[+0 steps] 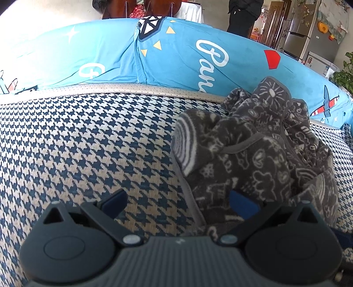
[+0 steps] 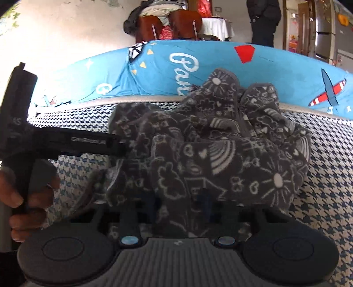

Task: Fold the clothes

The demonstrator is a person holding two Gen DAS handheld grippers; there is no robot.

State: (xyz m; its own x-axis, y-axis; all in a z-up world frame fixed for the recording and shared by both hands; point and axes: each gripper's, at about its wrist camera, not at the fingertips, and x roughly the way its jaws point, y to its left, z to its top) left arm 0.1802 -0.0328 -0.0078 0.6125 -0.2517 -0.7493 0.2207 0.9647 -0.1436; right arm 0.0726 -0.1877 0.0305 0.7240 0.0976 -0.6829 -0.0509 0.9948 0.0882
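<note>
A dark grey fleece garment (image 1: 253, 141) with white doodle print lies crumpled on the houndstooth seat. In the left wrist view my left gripper (image 1: 178, 201) stands open and low over the seat. The garment's left edge reaches in between its jaws and lies against the blue pad of the right finger (image 1: 242, 204). In the right wrist view the garment (image 2: 220, 141) fills the middle. My right gripper (image 2: 178, 201) has its jaws close together, with a fold of the cloth bunched between them. The left gripper (image 2: 119, 145) comes in from the left, held by a hand (image 2: 24, 198).
The seat cover (image 1: 88, 136) is a blue and cream houndstooth weave. Behind it runs a bright blue printed cushion (image 1: 176, 57). Beyond stand a person in dark clothes (image 2: 263, 19), brown chairs (image 2: 185, 22), a fridge (image 1: 308, 33) and a plant (image 1: 344, 77).
</note>
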